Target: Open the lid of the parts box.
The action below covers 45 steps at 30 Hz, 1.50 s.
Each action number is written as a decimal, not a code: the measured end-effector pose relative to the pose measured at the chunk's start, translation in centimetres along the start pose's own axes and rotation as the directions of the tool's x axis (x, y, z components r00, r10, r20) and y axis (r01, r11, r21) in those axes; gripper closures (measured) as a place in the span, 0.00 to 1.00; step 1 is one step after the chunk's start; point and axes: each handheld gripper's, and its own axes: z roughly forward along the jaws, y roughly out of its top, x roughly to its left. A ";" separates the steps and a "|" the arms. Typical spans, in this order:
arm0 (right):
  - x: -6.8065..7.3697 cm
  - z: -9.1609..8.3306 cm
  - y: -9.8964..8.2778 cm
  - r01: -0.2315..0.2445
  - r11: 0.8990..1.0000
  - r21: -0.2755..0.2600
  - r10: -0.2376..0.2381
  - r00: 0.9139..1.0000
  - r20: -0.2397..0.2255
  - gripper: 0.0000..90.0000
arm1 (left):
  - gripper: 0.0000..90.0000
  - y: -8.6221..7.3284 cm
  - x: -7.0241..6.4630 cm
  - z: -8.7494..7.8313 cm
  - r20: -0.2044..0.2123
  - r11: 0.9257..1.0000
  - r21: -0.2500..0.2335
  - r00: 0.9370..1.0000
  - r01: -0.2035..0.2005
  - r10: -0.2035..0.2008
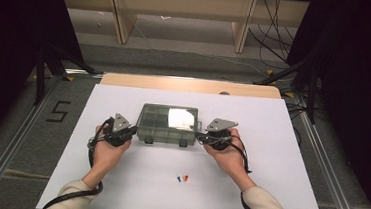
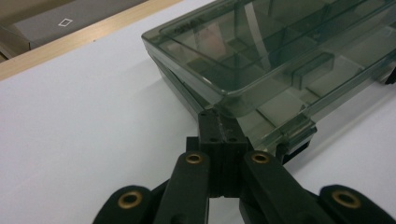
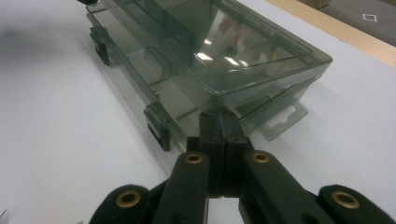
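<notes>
A smoky see-through compartment box (image 1: pixel 167 124) lies with its lid down in the middle of the white board (image 1: pixel 269 156). My left gripper (image 1: pixel 134 129) is at the box's left end and my right gripper (image 1: pixel 198 135) at its right end. In the left gripper view the shut gripper (image 2: pixel 219 119) rests its tips against the box (image 2: pixel 280 56) near a front latch (image 2: pixel 296 135). In the right gripper view the gripper (image 3: pixel 219 119) is likewise shut, its tips against the box (image 3: pixel 210 46) between a latch (image 3: pixel 159 126) and the hang tab (image 3: pixel 280 122). Nothing shows between either pair of jaws.
Two tiny pieces, one blue and one red (image 1: pixel 183 177), lie on the board in front of the box. A wooden strip (image 1: pixel 190 85) borders the far edge. Metal rails (image 1: pixel 15 136) run along both sides, and a "5" (image 1: pixel 57 110) is marked at the left.
</notes>
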 end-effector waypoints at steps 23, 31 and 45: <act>1.2 -0.7 1.9 0.102 0.993 -0.055 -0.089 0.974 0.207 0.74 | 1.00 1.9 -0.3 -0.7 -0.034 0.991 -0.108 0.996 0.082 -0.086; 0.9 -0.2 3.0 0.146 0.985 -0.091 -0.113 0.948 0.297 0.72 | 0.85 2.0 0.0 -0.8 -0.093 0.989 -0.131 0.992 0.072 -0.085; 0.4 0.0 4.3 0.165 0.977 -0.134 -0.115 0.941 0.318 0.78 | 0.82 3.7 0.2 -0.1 -0.148 0.972 -0.209 0.986 -0.105 0.075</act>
